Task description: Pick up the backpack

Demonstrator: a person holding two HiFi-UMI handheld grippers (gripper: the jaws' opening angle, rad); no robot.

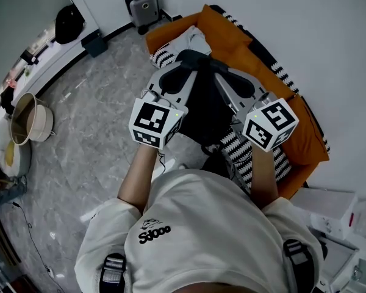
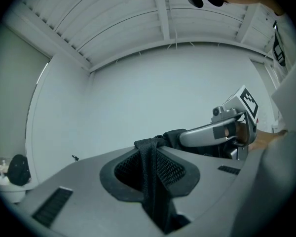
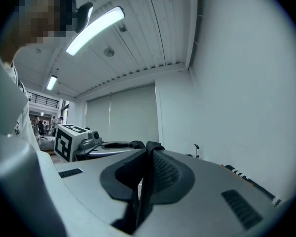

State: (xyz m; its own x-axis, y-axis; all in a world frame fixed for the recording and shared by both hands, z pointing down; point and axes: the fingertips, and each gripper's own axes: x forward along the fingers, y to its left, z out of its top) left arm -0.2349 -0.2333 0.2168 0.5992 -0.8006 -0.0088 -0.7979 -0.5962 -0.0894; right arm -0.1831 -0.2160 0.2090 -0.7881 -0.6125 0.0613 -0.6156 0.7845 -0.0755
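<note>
Pinching a black strap (image 2: 155,191) flat between its pads, the left gripper (image 2: 150,147) is clamping fully onto the webbing, with no gap showing beside it. The right gripper (image 3: 147,149) is doing likewise with a second strap (image 3: 140,196), its jaws pressing together on the cloth.

The backpack (image 1: 202,105) is hanging between the two grippers in front of the person, over the orange couch (image 1: 296,136) and just above or against a striped cushion (image 1: 256,157). Whether it is already clear of the cushion is not showing.

The lift itself seems to be the step in hand. Doing it well is likely calling for both grippers rising together and level, so the bag is not tipping to one side. Thin webbing may be sliding through smooth pads under load, so a firm squeeze and a slow, straight pull upward are probably serving best. Spreading the grippers too far apart risks twisting the straps.

As for containers, the backpack is showing only its dark outer face, and nothing of its contents is visible. A beige pot (image 1: 29,121) is sitting on the floor at the left, showing a brownish inside; whether anything is lying in it is unclear. A grey case (image 1: 143,6) is standing shut by the far wall.
</note>
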